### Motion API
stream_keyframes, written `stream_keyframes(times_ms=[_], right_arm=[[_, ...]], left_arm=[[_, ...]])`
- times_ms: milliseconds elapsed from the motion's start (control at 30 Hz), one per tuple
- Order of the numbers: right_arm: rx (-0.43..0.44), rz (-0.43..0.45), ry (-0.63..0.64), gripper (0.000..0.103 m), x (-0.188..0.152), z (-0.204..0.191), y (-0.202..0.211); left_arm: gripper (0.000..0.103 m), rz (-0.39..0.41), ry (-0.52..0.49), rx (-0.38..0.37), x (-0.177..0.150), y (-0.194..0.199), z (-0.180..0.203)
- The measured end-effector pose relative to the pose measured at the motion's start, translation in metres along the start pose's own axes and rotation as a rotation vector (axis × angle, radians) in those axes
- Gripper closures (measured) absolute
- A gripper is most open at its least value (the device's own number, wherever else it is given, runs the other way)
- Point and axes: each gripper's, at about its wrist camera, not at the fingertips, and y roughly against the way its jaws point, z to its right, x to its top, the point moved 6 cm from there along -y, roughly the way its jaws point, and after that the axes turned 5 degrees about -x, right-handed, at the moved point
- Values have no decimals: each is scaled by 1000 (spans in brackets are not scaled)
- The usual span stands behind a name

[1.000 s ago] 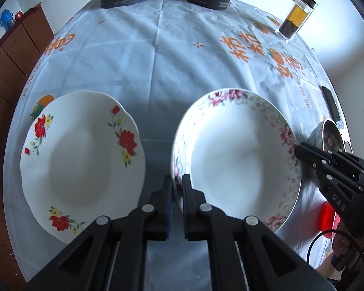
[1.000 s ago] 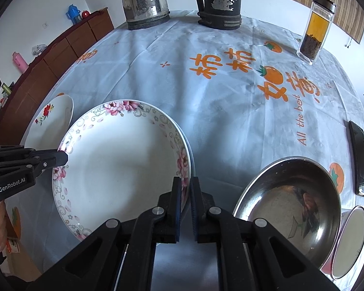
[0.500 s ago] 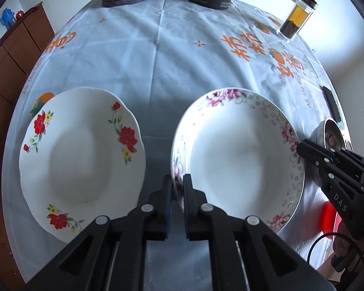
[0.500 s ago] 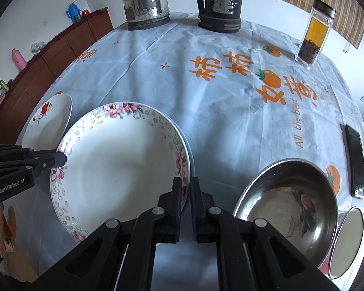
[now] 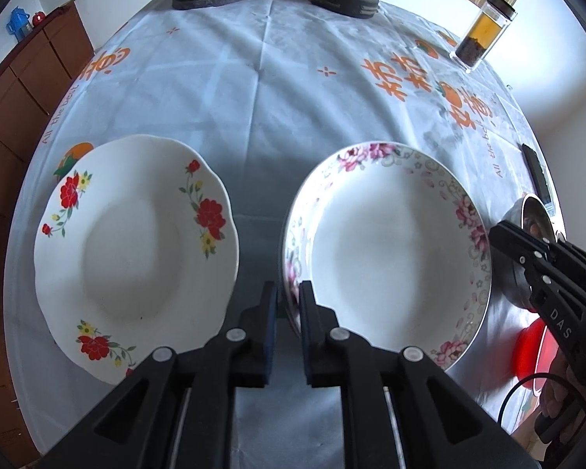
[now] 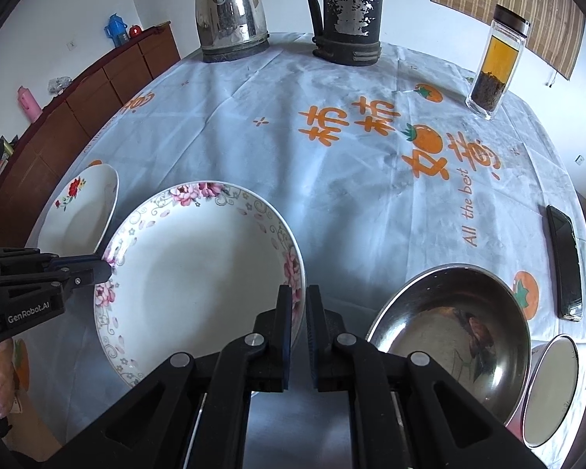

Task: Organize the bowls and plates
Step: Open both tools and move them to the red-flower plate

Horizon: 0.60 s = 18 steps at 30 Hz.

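Observation:
A white plate with a pink flower rim [image 5: 390, 250] is held above the tablecloth between both grippers. My left gripper [image 5: 288, 305] is shut on its left rim. My right gripper [image 6: 299, 305] is shut on its right rim; the plate also shows in the right wrist view [image 6: 199, 273]. A white scalloped plate with red flowers [image 5: 136, 242] lies on the table to the left, also seen in the right wrist view [image 6: 80, 211]. A steel bowl [image 6: 453, 332] sits to the right, with a small white bowl [image 6: 551, 387] beside it.
A steel kettle [image 6: 230, 11] and a black jug [image 6: 347, 11] stand at the table's far edge. A glass jar of tea [image 6: 496, 62] stands at the far right. A black phone [image 6: 564, 262] lies near the right edge. A brown cabinet [image 6: 78, 105] stands left of the table.
The pink-rimmed plate has risen slightly and shifted left with both grippers, closer to the red-flower plate. Both grippers keep their hold.

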Motion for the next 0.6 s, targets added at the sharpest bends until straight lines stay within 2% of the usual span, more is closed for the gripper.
stream_keyframes(times_ms=[167,300,467,533,600], right_arm=[[12,6,9,94,-1,-5,4],[40,12,21,94,-2,-9,8],[99,20,50,93,-1,-19,17],[126,22,69,93,0,-25,22],[149,23,84,93,1,-32,26]], left_arm=[[92,13,21,16,-2,6,-2],[82,28,52,40,-7,12,-5],[81,47,109,70,-19,24,-13],[77,57,137,89,-24,32,-19],[68,78,155,102,-28,40,-26]])
